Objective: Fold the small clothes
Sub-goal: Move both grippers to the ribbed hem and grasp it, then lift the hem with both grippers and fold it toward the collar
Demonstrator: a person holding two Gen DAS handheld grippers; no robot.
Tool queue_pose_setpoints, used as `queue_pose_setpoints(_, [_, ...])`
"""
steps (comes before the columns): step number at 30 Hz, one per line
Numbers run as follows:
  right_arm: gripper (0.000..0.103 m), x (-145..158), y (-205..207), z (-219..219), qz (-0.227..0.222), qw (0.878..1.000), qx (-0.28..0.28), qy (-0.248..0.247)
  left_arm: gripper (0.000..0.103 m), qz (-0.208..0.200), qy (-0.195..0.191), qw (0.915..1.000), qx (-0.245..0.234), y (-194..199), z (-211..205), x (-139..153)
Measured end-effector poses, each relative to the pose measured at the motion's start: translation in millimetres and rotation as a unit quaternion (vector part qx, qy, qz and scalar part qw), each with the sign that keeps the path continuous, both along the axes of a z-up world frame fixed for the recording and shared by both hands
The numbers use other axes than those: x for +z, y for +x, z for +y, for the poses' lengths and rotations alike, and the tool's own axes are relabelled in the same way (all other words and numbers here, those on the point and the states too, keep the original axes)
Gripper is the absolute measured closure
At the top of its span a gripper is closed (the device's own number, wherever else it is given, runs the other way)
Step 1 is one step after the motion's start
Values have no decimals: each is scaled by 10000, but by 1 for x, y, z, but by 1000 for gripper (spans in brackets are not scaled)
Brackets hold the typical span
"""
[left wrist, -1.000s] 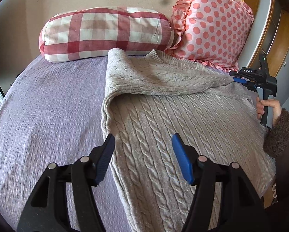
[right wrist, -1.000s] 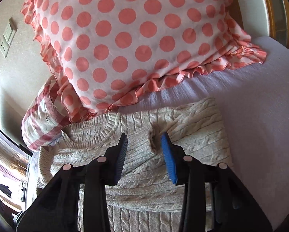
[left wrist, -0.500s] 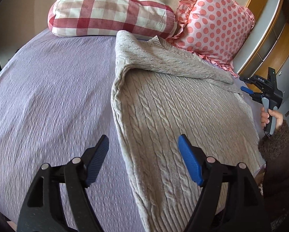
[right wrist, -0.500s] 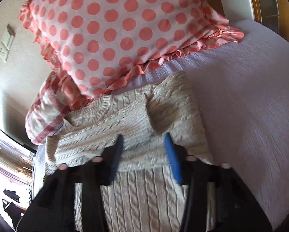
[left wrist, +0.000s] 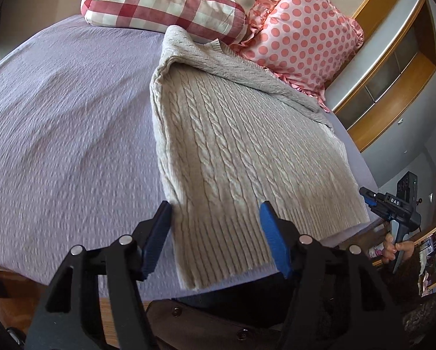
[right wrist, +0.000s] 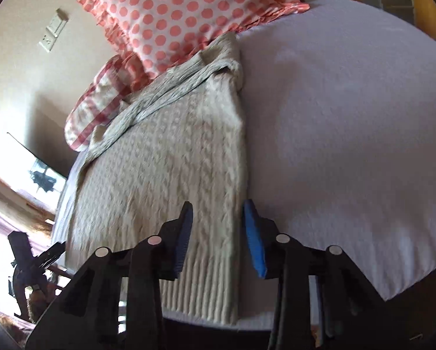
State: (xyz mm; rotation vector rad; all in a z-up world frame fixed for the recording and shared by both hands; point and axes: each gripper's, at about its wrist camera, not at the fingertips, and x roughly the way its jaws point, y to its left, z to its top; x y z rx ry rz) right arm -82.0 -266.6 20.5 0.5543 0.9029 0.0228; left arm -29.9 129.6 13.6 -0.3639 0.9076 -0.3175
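Observation:
A grey cable-knit sweater (left wrist: 241, 145) lies flat on the lilac bed, its sleeves folded across the chest near the collar and its ribbed hem at the near edge. My left gripper (left wrist: 215, 227) is open and empty, hovering above the hem's left corner. My right gripper (right wrist: 216, 227) is open and empty over the hem's right edge of the sweater (right wrist: 165, 175). The right gripper also shows in the left wrist view (left wrist: 372, 201), off the bed's right corner. The left gripper shows at the left in the right wrist view (right wrist: 51, 252).
A red checked bolster (left wrist: 165, 3) and a pink polka-dot pillow (left wrist: 302, 29) lean on the wall at the head of the bed (left wrist: 57, 110). Wooden shelving (left wrist: 393, 67) stands to the right. The bed's wooden front edge (left wrist: 116, 306) lies just below my left gripper.
Both grippers have pulled back from the sweater's top toward its hem at the near edge of the bed. The right gripper has left the folded sleeve. The sweater has not moved.

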Motion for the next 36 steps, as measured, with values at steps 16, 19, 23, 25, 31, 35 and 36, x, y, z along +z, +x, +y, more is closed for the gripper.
queue_pose_setpoints(16, [95,94,64,-38,-2238,9681,-311,1087,93,-618,-864,9940,274,99,34,71])
queue_pose_setpoints(19, [95,95,137,-58,-2113,9705,-546,1022,93,-605,-663,9943,583,178,37,84])
queue_pose_setpoints(23, [95,64,241,-86,-1460,9797,-1127,789,93,-203,-430,9931,1072,284,36,67])
queue_pose_setpoints(25, [95,41,279,-97,-1044,9819,-1490,521,93,71,-298,9911,1295,326,30,48])
queue_pose_setpoints(31, [85,4,330,-116,-12,9797,-1700,1064,83,497,-539,9871,1421,368,37,21])
queue_pose_setpoints(35, [54,29,311,-114,-584,9799,-1454,1235,38,20,-286,9895,1419,337,54,48])
queue_pose_setpoints(36, [36,36,302,-110,-677,9814,-1519,959,37,-7,-327,9898,1386,327,59,50])
